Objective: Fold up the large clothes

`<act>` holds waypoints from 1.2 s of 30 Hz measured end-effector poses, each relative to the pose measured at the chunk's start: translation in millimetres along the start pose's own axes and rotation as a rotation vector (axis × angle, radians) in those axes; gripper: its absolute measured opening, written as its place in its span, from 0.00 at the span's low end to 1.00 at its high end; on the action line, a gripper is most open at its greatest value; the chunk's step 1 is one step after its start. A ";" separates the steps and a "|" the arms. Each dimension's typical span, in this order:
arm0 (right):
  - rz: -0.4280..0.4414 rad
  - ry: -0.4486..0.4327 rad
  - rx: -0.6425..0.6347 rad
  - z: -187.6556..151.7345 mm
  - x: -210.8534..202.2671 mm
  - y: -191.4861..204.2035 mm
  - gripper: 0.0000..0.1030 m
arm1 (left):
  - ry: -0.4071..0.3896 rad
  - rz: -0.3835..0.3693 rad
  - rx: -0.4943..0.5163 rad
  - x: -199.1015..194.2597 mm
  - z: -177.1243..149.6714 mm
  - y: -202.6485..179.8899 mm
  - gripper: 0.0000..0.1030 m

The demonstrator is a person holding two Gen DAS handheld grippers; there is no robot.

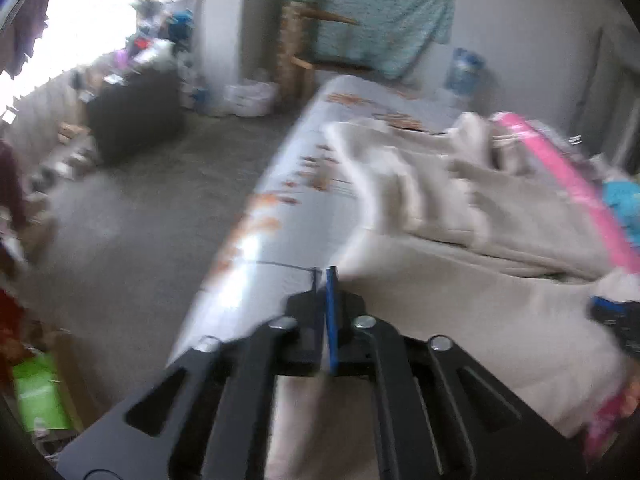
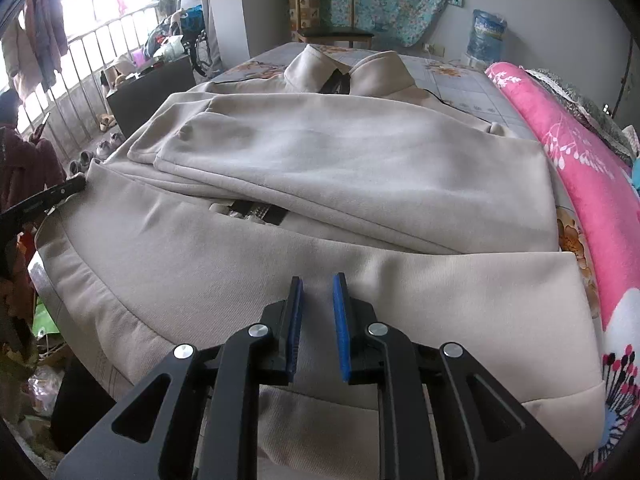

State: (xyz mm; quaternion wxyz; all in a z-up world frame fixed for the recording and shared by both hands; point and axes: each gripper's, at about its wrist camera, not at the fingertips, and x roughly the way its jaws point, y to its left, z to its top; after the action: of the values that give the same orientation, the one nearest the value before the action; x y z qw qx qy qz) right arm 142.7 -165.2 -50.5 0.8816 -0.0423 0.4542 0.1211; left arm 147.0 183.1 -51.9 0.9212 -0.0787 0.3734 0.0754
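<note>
A large beige coat (image 2: 320, 152) lies spread on the bed (image 2: 460, 80), collar at the far end and both sleeves folded across its body. My right gripper (image 2: 318, 280) hovers over the coat's near hem. A narrow gap shows between its blue pads, with nothing pinched in it. The left wrist view is blurred. In it my left gripper (image 1: 323, 274) is shut and holds nothing, above the bed's left edge, with the coat (image 1: 440, 200) just to its right. The left gripper (image 2: 78, 185) also shows at the coat's left edge in the right wrist view.
A rolled pink floral quilt (image 2: 580, 168) runs along the bed's right side. A wooden chair (image 2: 332, 16) and a water bottle (image 2: 486, 36) stand beyond the bed. To the left are bare floor (image 1: 140, 200), a black cabinet (image 2: 152, 88) and a railing (image 2: 80, 60) hung with clothes.
</note>
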 end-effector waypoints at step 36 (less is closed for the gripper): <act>-0.170 -0.088 0.180 -11.9 -69.0 -80.9 0.20 | 0.153 -0.559 0.259 -3.9 -37.1 -183.5 0.10</act>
State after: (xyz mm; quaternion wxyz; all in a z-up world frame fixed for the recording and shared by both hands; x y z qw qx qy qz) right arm 115.2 -257.7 -4.4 0.9081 0.0040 0.4188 0.0064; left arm 155.5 -3.8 -59.2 0.8780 -0.0659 0.4119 -0.2349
